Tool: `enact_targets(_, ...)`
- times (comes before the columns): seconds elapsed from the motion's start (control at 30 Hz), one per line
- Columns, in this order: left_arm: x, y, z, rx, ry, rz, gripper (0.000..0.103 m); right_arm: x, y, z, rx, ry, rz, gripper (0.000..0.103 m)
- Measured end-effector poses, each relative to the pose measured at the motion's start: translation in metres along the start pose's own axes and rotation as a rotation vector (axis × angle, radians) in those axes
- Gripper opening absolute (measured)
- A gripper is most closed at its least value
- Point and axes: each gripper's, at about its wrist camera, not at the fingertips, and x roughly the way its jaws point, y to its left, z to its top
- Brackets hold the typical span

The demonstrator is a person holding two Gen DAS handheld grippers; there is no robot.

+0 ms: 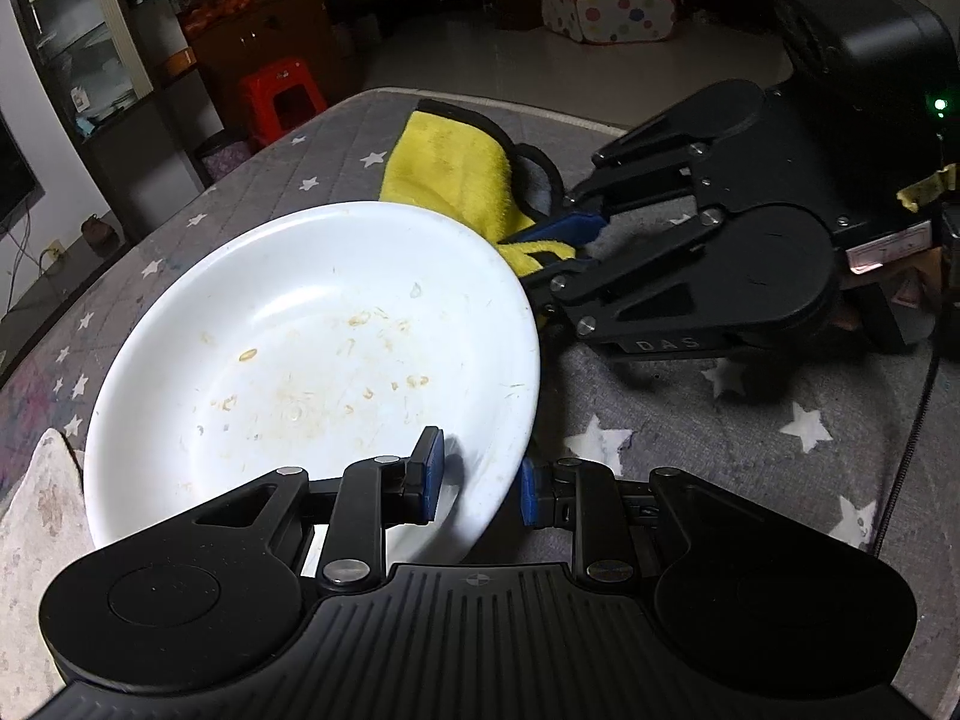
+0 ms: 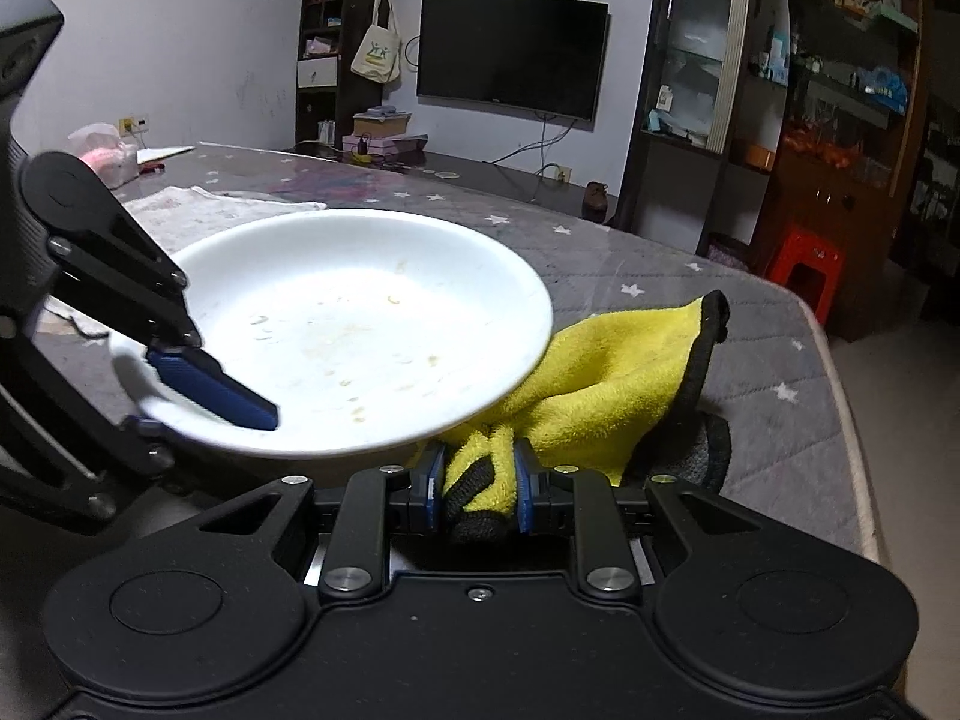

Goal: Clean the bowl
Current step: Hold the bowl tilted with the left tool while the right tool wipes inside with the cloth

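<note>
A white shallow bowl point(image 1: 312, 348) with dried yellowish food specks is held tilted above the table. My left gripper point(image 1: 480, 480) is shut on its near rim, one blue pad inside the bowl and the other outside beneath it. The right wrist view shows the same bowl point(image 2: 360, 312) with the left gripper point(image 2: 180, 408) clamped on its left edge. A yellow cloth point(image 2: 612, 372) with black trim lies partly under the bowl's right rim. My right gripper point(image 2: 477, 480) is shut on a bunched corner of it. In the left wrist view, the right gripper point(image 1: 540, 252) sits just beyond the bowl, pinching the yellow cloth point(image 1: 450, 174).
A grey star-patterned cover point(image 1: 690, 438) tops the table. A stained pale rag point(image 2: 198, 210) lies behind the bowl. The table's edge point(image 2: 840, 360) runs along the right, with a red stool point(image 2: 804, 264) on the floor beyond it.
</note>
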Motion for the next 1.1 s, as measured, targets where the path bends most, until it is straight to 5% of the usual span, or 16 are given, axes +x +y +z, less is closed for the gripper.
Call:
enact_targets(0.5, 0.02, -0.007, 0.026, 0.001, -0.007, -0.001, 0.027, 0.002, -0.01, -0.002, -0.04, -0.002, -0.018, 0.025)
enact_targets(1.1, -0.001, -0.004, 0.002, 0.071, -0.023, -0.059, 0.024, -0.018, 0.018, -0.014, -0.068, -0.006, 0.016, 0.025)
